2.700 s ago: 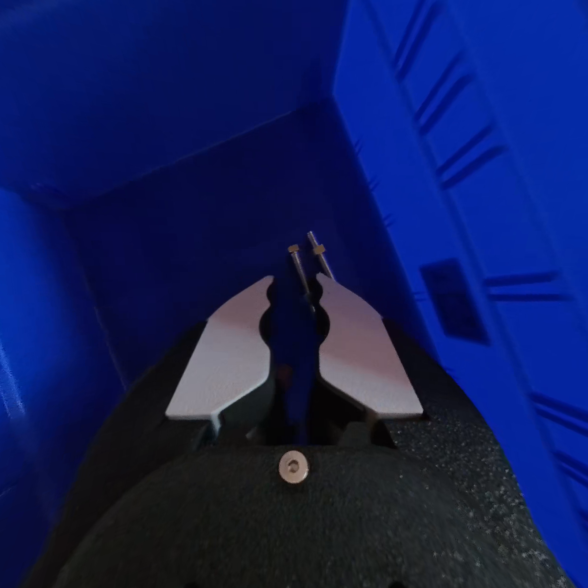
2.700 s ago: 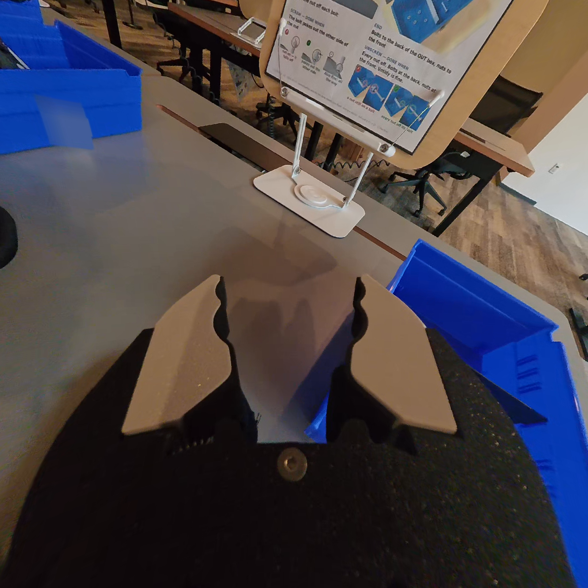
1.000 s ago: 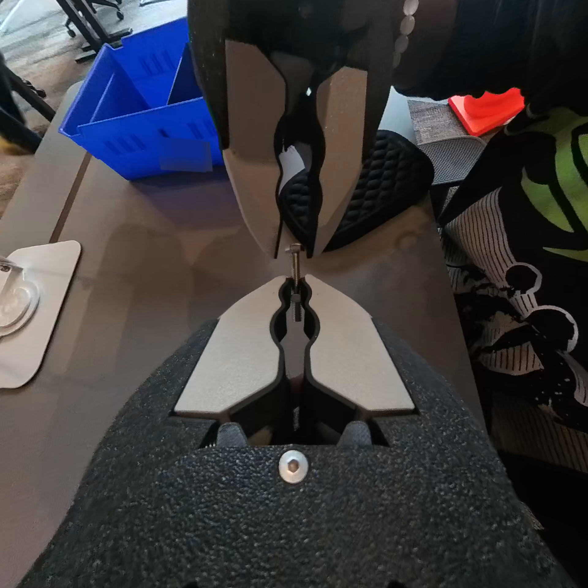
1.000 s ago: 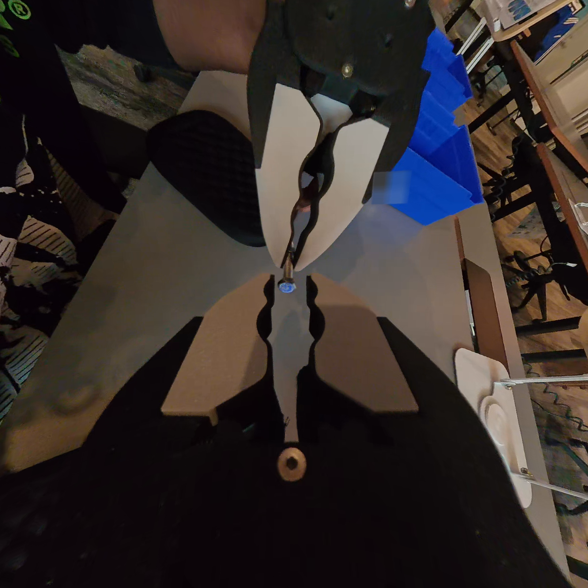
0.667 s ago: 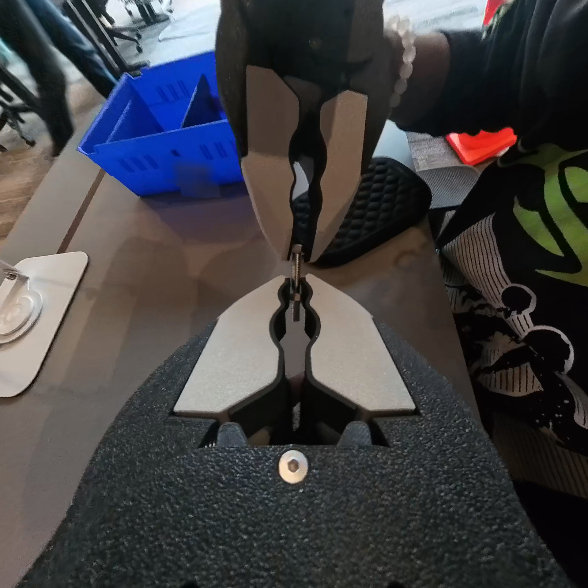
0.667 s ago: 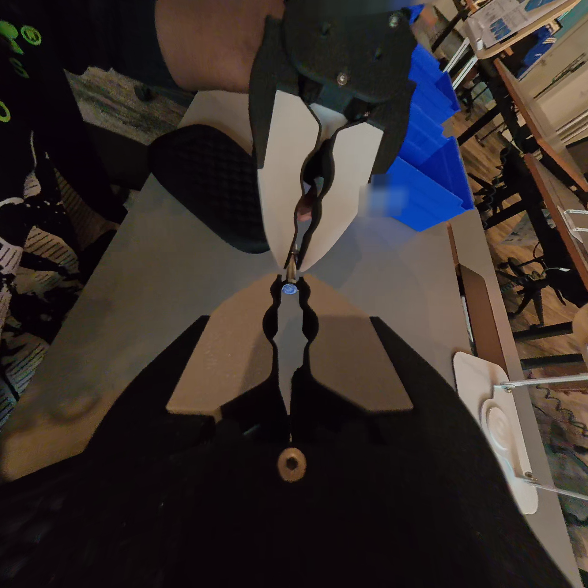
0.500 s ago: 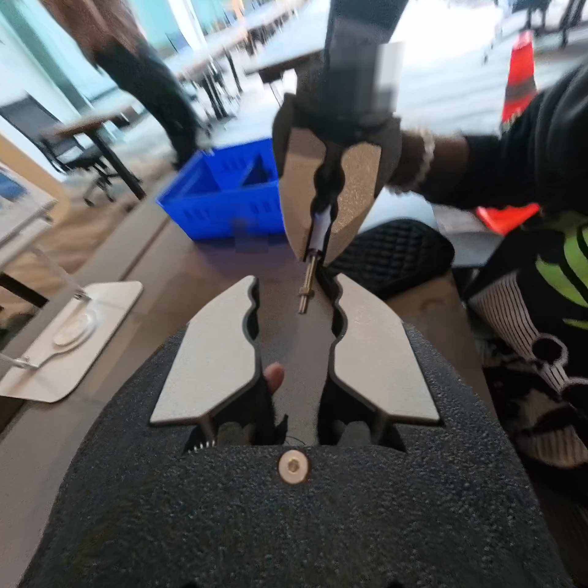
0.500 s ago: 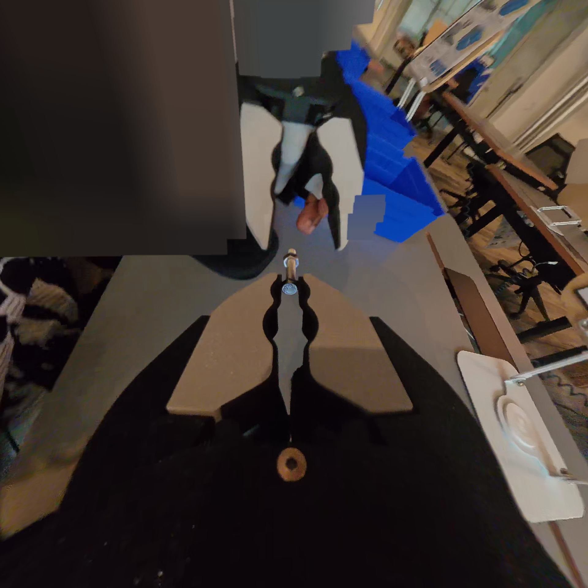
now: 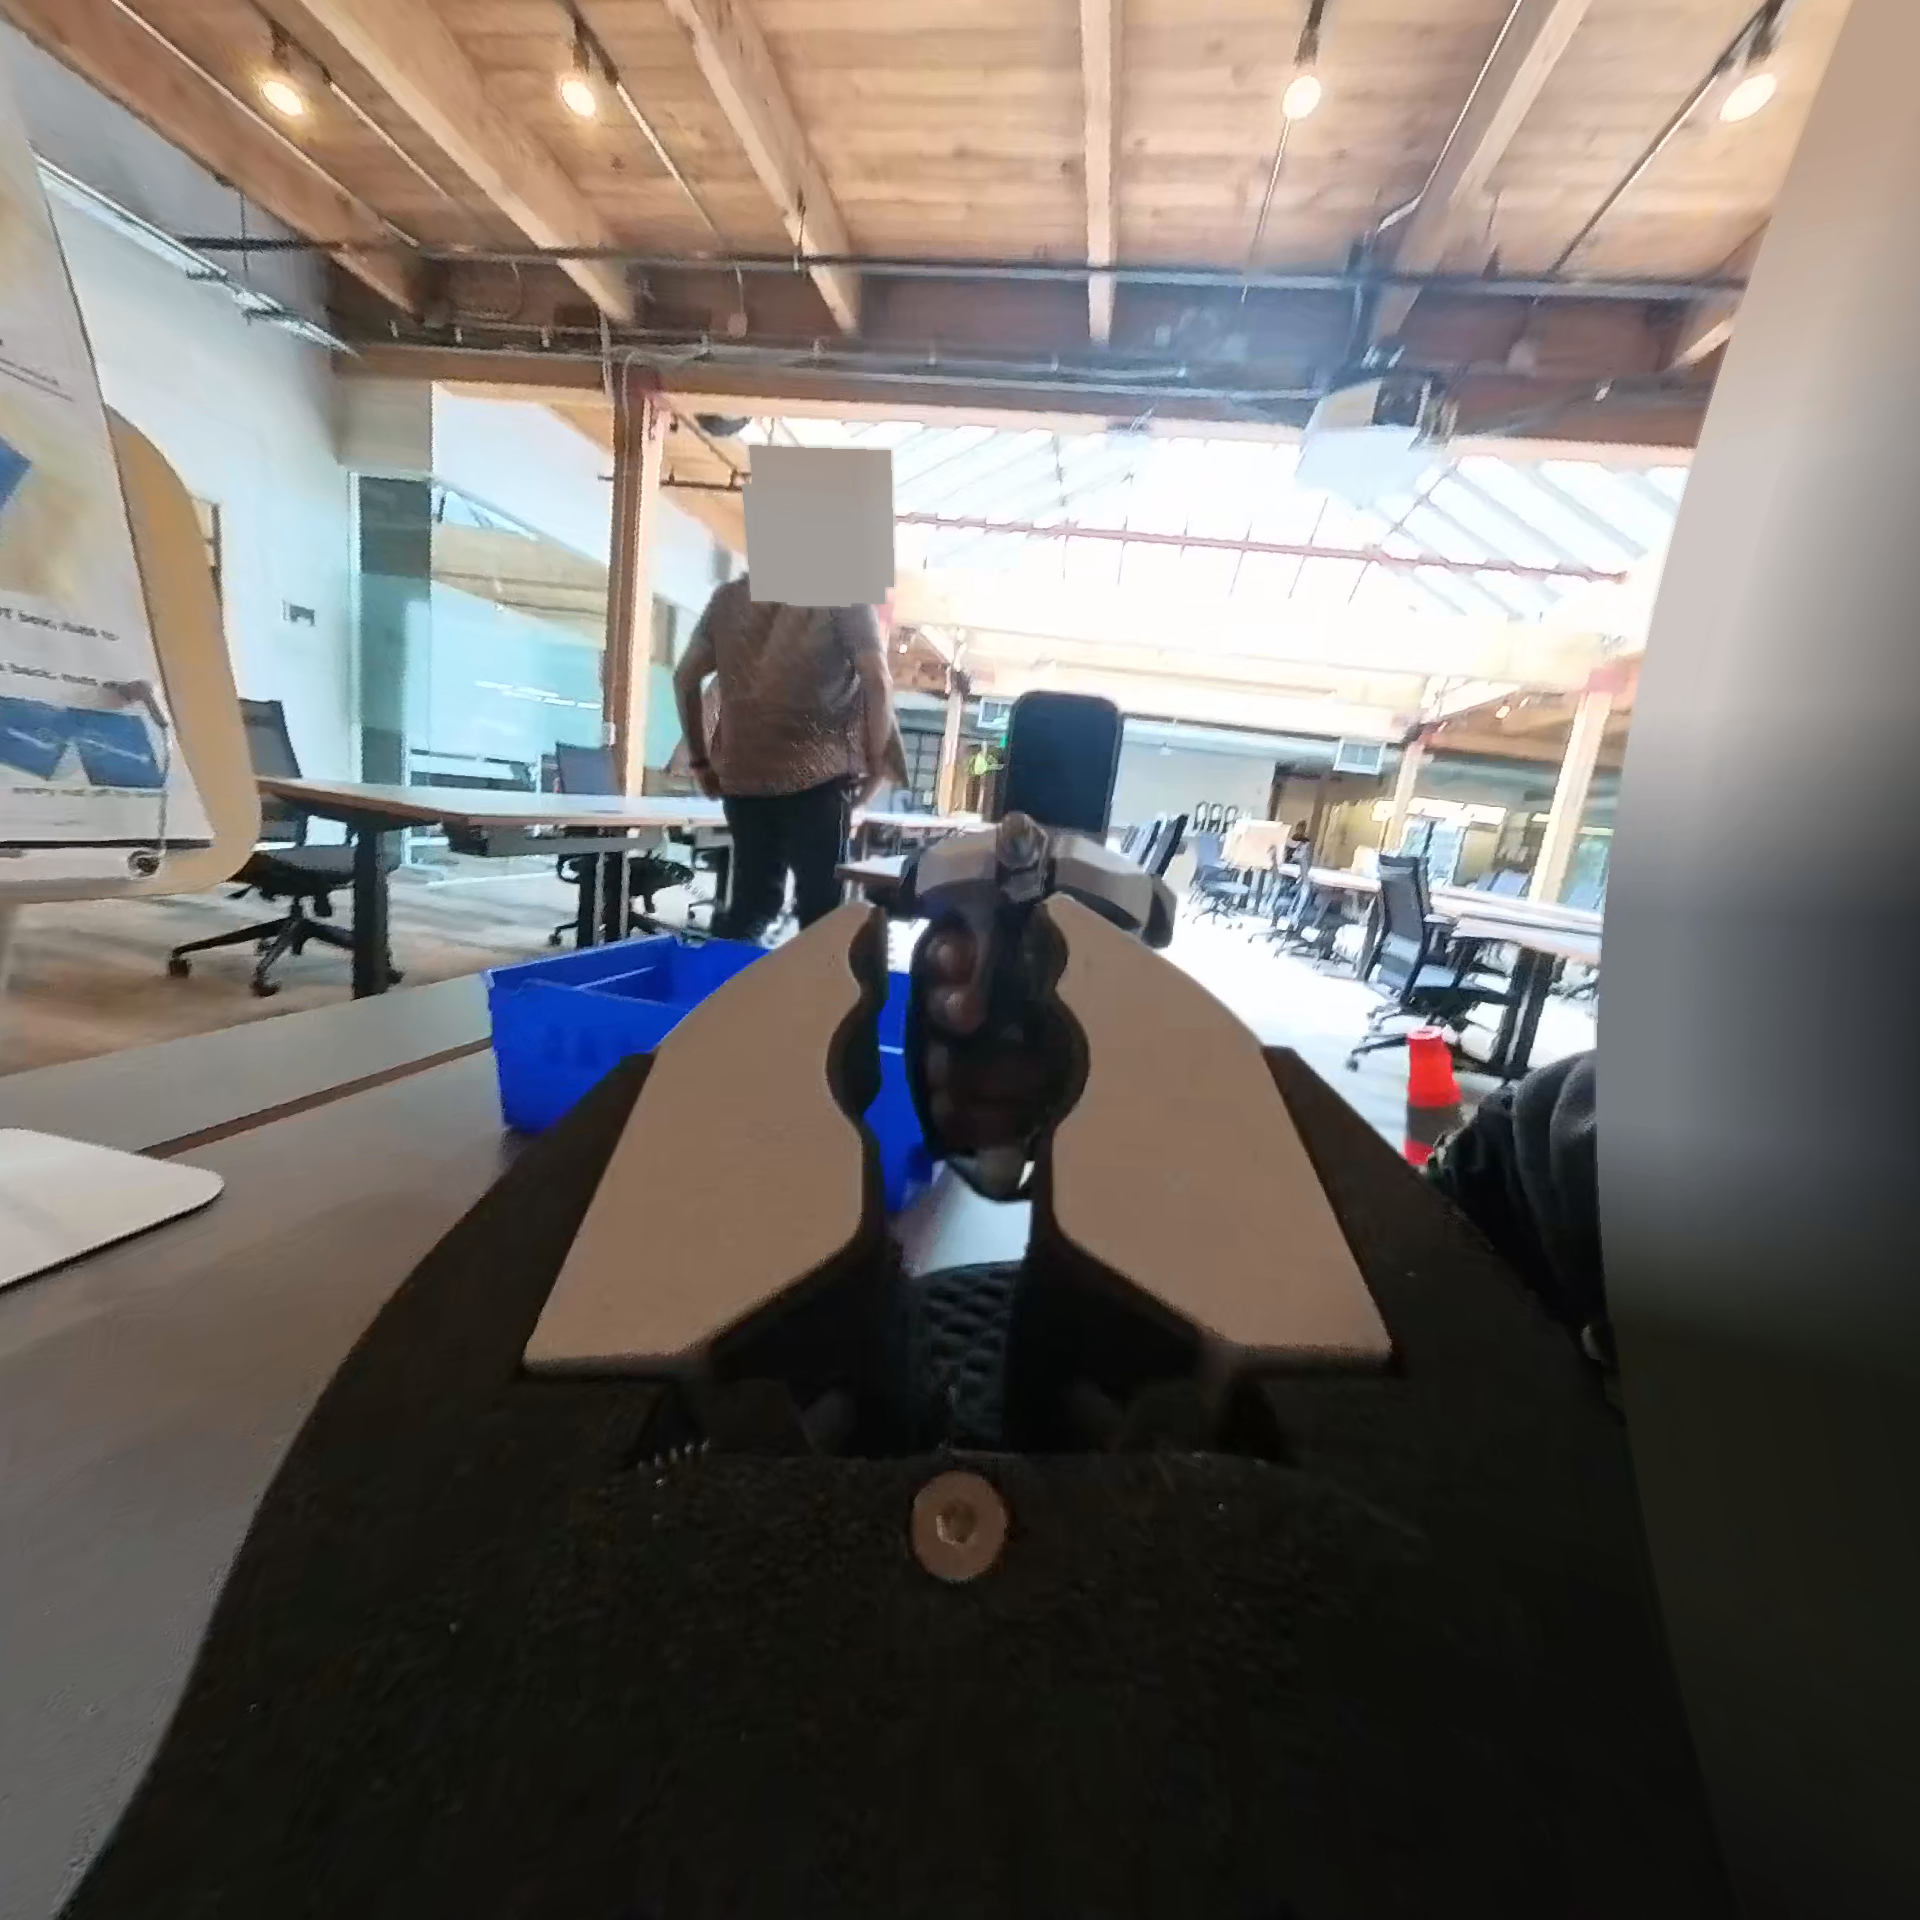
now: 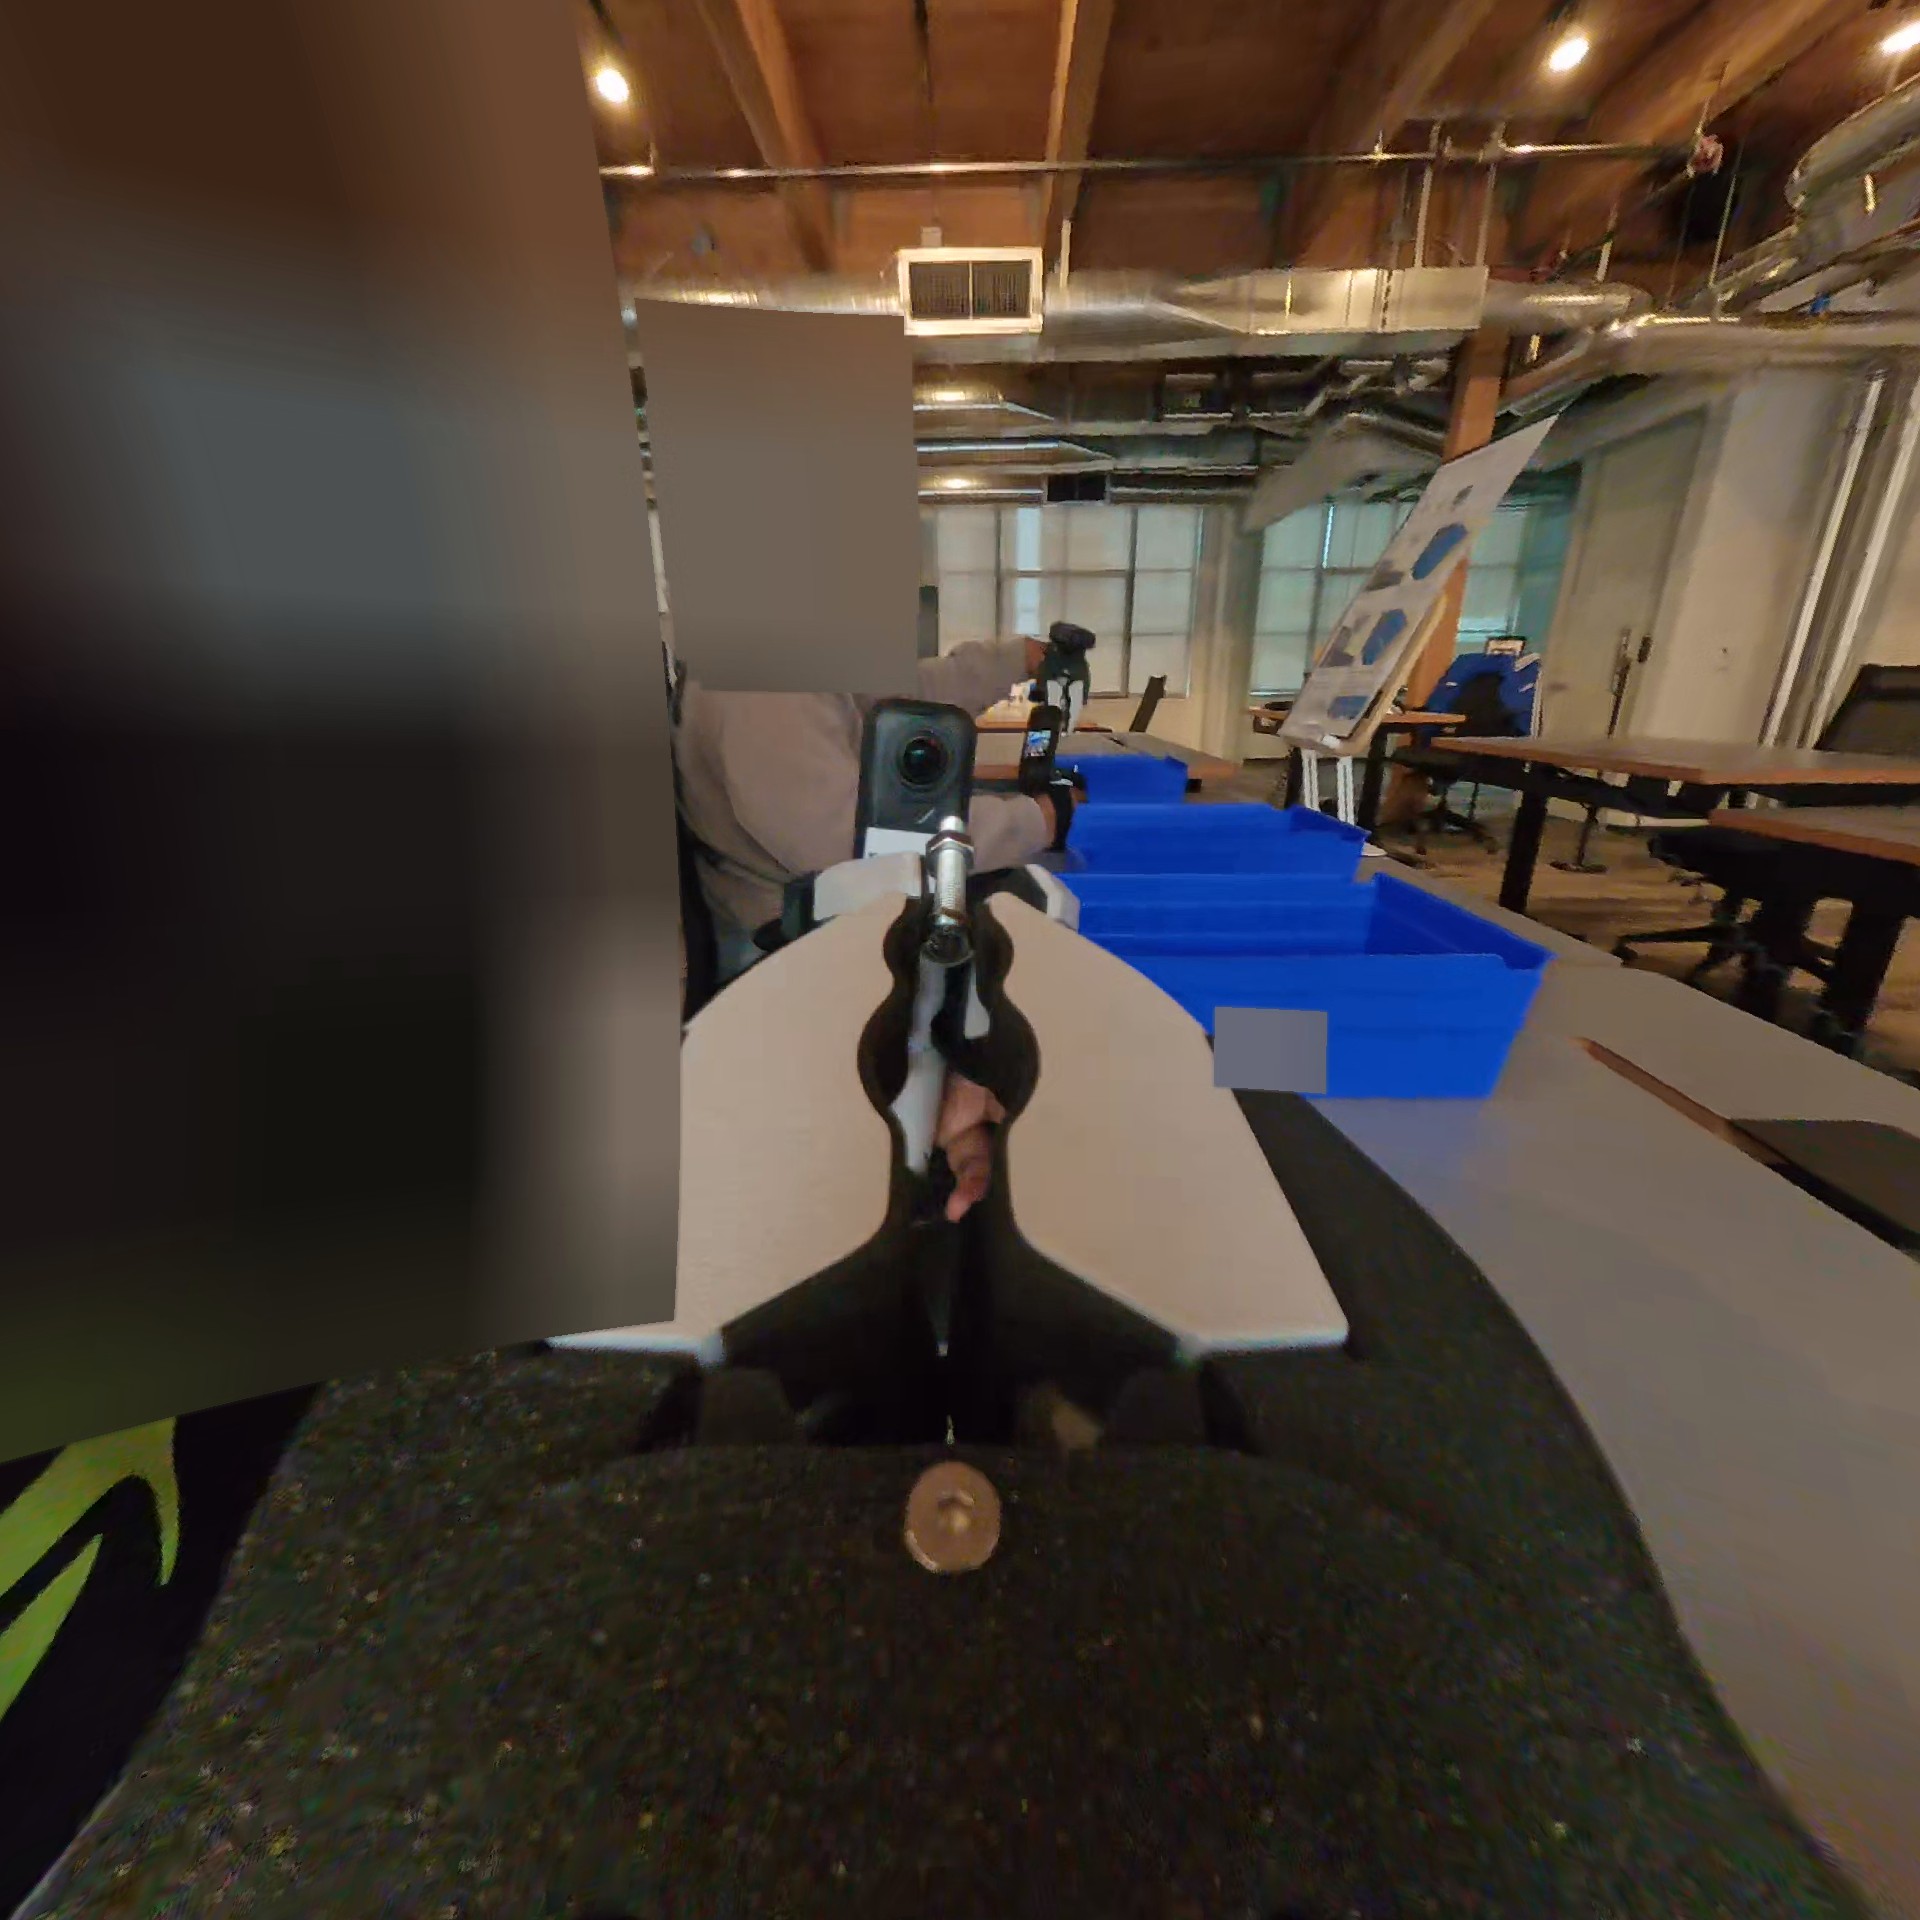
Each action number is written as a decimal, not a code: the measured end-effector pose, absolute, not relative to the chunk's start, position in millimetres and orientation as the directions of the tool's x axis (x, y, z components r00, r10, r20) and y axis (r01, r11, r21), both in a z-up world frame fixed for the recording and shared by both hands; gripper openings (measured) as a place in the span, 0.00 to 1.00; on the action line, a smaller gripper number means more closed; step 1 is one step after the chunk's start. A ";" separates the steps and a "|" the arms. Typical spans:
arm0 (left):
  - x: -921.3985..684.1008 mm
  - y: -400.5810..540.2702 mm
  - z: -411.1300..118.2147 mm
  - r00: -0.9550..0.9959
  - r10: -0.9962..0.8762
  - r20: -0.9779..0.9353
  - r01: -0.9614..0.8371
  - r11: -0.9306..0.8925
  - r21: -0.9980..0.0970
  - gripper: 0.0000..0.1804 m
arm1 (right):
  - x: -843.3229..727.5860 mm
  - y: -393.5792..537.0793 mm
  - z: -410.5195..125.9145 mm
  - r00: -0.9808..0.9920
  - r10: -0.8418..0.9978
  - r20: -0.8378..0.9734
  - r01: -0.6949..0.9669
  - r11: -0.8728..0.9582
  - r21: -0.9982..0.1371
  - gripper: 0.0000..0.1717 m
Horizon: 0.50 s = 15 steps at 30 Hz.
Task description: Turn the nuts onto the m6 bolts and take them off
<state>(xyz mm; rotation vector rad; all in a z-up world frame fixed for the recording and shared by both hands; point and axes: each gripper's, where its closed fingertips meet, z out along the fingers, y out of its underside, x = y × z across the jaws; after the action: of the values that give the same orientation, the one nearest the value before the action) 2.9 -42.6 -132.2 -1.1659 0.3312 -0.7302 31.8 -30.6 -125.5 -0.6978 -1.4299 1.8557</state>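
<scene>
In the right wrist view my right gripper (image 10: 948,906) is shut on the head end of a silver M6 bolt (image 10: 945,883). The bolt sticks out past the fingertips, with a nut (image 10: 948,831) near its far end. My left gripper faces it; its white fingers (image 10: 857,878) and its camera (image 10: 914,769) show just behind the bolt. In the left wrist view my left gripper (image 9: 961,912) is open, its pads pressing on nothing. The bolt's nut end (image 9: 1023,854) points at me just beyond its tips, held between the right gripper's fingers (image 9: 1107,878).
A blue bin (image 9: 582,997) stands on the grey table (image 10: 1558,1247), with more blue bins (image 10: 1351,956) in a row. A white stand base (image 9: 83,1184), a black mat (image 9: 961,1320), an orange cone (image 9: 1429,1081) and a standing person (image 9: 790,717) are around. The left gripper's tips are roughly 4 cm from the right gripper's.
My left gripper let go of the bolt's shank and opened, then narrowed partway. My right gripper shut on the bolt's head and keeps it. Both grippers tilted up from the table to level.
</scene>
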 end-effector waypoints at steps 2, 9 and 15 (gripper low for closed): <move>4.0 -43.4 -128.1 0.709 -0.691 0.143 0.379 0.202 -0.903 0.13 | 32.3 -32.1 -126.8 -0.629 0.778 -0.010 -0.193 -0.169 -0.967 0.05; 10.8 -46.8 -122.9 0.660 -0.737 0.148 0.409 0.187 -0.893 0.09 | 32.7 -34.0 -128.5 -0.641 0.767 -0.024 -0.185 -0.185 -0.965 0.05; 14.4 -47.3 -122.2 0.645 -0.751 0.139 0.407 0.184 -0.894 0.07 | 30.7 -33.7 -131.3 -0.644 0.764 -0.034 -0.173 -0.189 -0.967 0.05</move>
<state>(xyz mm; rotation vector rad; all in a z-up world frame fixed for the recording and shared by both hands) 14.4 -47.3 -122.2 -1.1118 0.3691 -0.8430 30.7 -33.7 -131.3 -0.7073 -1.4370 1.8945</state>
